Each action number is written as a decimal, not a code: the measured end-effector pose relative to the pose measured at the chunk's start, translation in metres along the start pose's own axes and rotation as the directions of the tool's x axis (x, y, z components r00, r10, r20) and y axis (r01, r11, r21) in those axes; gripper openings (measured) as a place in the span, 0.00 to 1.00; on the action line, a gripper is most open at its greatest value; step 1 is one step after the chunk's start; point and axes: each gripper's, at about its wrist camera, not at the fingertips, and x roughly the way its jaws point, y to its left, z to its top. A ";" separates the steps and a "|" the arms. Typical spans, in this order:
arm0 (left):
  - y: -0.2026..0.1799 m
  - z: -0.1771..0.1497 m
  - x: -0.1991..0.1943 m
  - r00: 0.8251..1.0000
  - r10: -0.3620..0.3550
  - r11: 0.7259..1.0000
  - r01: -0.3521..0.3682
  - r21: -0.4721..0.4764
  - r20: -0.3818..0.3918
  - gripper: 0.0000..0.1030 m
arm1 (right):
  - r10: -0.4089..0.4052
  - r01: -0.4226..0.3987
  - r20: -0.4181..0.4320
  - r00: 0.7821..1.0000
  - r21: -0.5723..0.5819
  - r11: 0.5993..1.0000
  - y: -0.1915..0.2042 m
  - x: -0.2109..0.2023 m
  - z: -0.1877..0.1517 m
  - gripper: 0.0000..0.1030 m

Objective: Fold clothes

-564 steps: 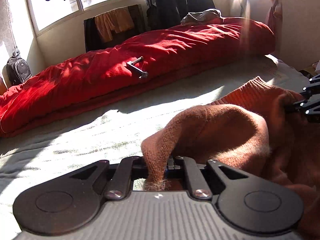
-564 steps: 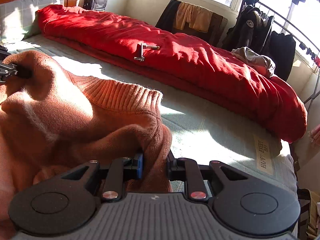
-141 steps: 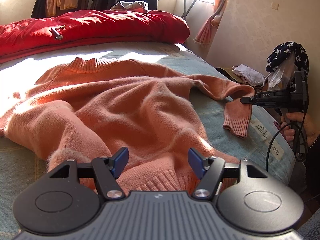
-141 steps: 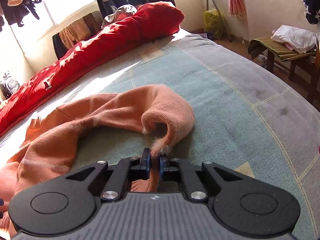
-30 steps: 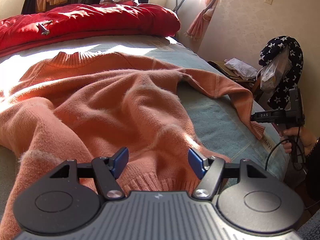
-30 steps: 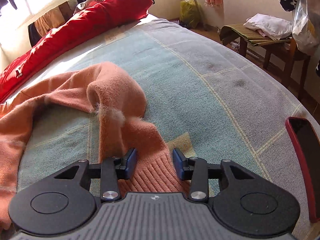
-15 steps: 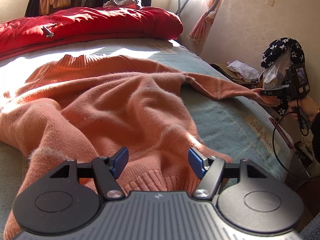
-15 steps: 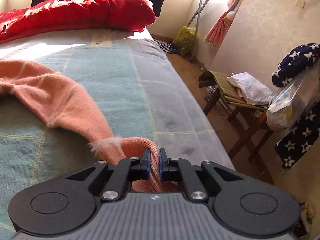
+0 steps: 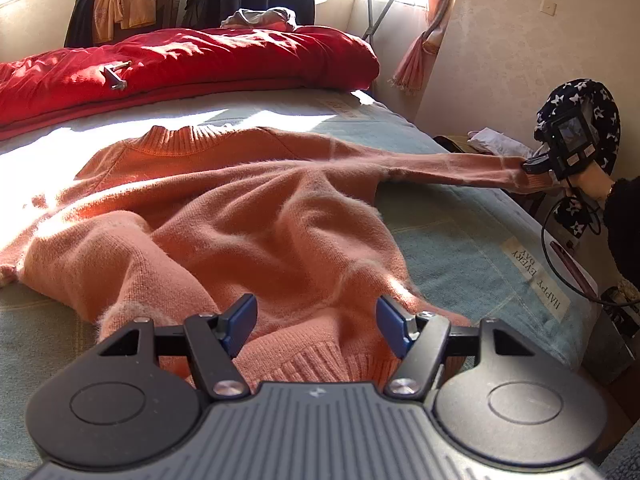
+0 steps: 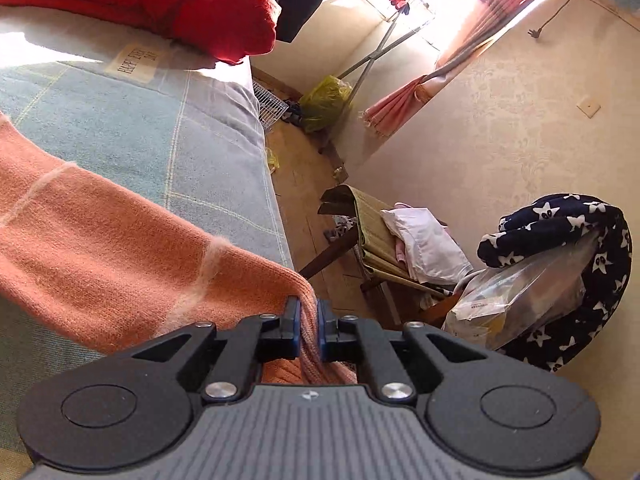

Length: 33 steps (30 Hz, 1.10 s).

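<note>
The right gripper [image 10: 308,330] is clenched on the ribbed cuff [image 10: 310,344] of an orange sweater [image 9: 240,216], the knit pinched between its two blue pads. From that grip the sleeve [image 9: 440,164] is drawn out straight, off the side of the bed [image 9: 460,240] and clear of the blanket. The left gripper [image 9: 316,326] is released, its jaws spread wide and holding nothing, and it hovers just above the ribbed hem [image 9: 320,360] at the near edge of the garment.

The step in hand is judged to be the spreading of the sleeve, so that the sweater is laid flat for folding; no fold is seen in the body as yet. The next move is thought to call for the sleeve to be kept taut and carried across the chest, or laid down square, while the hem is steadied by the free gripper so the body is not dragged along.

The sweater is spread face up on the pale blue-green blanket, collar [image 9: 180,140] toward the red quilt [image 9: 180,60], which lies well apart. The knit is fuzzy and soft, and the body is rumpled into ridges. The far-side sleeve is bunched at the left edge.
</note>
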 end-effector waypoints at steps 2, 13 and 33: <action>0.000 0.000 0.000 1.000 0.000 1.000 0.000 -0.001 0.000 0.64 | 0.002 -0.002 -0.026 1.000 0.024 1.000 0.001 0.012 0.001 0.11; 0.007 0.002 0.002 1.000 0.003 1.000 -0.003 -0.010 0.004 0.64 | 0.193 -0.193 0.015 0.981 0.126 0.973 0.024 -0.010 0.016 0.21; 0.057 -0.004 -0.049 0.992 0.098 0.989 -0.088 -0.119 0.084 0.64 | 0.822 -0.817 0.127 0.556 -0.099 0.568 0.239 -0.094 0.214 0.13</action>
